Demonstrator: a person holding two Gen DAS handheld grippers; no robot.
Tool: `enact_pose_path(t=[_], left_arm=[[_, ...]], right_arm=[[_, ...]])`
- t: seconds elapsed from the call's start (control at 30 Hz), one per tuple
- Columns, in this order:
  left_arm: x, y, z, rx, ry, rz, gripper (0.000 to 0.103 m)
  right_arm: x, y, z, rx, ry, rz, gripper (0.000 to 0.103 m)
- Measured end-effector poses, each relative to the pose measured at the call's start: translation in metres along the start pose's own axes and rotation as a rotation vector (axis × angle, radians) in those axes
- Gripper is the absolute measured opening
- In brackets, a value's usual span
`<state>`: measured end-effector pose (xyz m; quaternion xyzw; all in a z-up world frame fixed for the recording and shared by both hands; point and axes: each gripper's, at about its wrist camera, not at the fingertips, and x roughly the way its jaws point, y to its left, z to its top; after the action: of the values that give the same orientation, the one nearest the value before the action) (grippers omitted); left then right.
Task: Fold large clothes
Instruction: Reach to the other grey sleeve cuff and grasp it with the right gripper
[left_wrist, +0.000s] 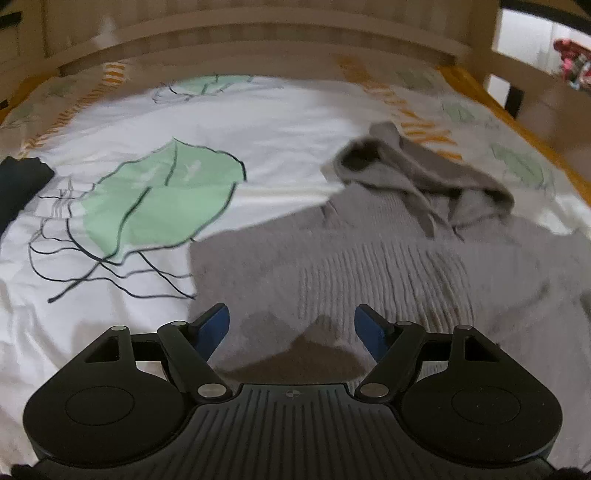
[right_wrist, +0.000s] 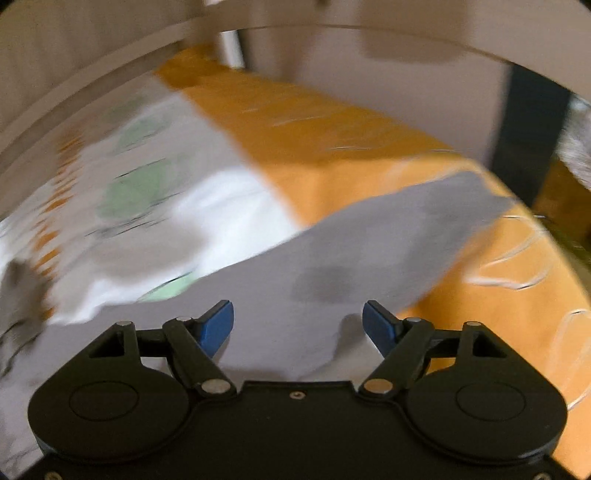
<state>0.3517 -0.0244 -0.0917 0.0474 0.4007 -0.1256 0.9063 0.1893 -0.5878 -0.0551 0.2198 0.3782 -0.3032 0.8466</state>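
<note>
A grey knitted hooded sweater (left_wrist: 369, 258) lies spread on the bed, its hood (left_wrist: 417, 173) crumpled at the far end. My left gripper (left_wrist: 291, 325) is open and empty, hovering just above the sweater's near part. In the right wrist view a grey sleeve or edge of the sweater (right_wrist: 369, 251) stretches over the orange side of the bed. My right gripper (right_wrist: 298, 321) is open and empty above that grey fabric. The right wrist view is blurred by motion.
The bed has a white cover with green leaf prints (left_wrist: 159, 199) and an orange border (right_wrist: 332, 140). A dark garment (left_wrist: 18, 181) lies at the left edge. A wooden headboard (left_wrist: 258, 40) stands at the back, and a wooden bed rail (left_wrist: 524, 74) at the right.
</note>
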Motion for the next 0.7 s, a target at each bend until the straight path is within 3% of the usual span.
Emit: enact_pose_path(t=[0.1,0.37,0.43,0.53,0.57,0.6,0.7], left_arm=[[0.011,-0.002,-0.006,0.007,0.039,-0.004,0.074],[0.022,-0.005,-0.015,0.017,0.034,0.004,0.084],[0.024,-0.002,-0.015,0.002,0.046,-0.032,0.092],[0.026,-0.004,-0.013,0.004,0.067,-0.025,0.092],[0.026,-0.004,-0.011,0.008,0.078,-0.024,0.092],[0.026,-0.004,-0.009,0.009,0.088,-0.026,0.092],[0.025,-0.001,-0.007,-0.006,0.096,-0.039,0.090]], right_arm=[[0.013,-0.032,0.007,0.074,-0.001,-0.052,0.078],[0.040,-0.067,0.018,0.187,-0.055,-0.022,0.078],[0.047,-0.070,0.019,0.214,-0.057,-0.012,0.070],[0.051,-0.076,0.019,0.236,-0.066,-0.011,0.047],[0.049,-0.076,0.019,0.235,-0.069,-0.013,0.024],[0.049,-0.075,0.021,0.234,-0.070,-0.017,0.018],[0.036,-0.066,0.024,0.198,-0.106,-0.017,0.013]])
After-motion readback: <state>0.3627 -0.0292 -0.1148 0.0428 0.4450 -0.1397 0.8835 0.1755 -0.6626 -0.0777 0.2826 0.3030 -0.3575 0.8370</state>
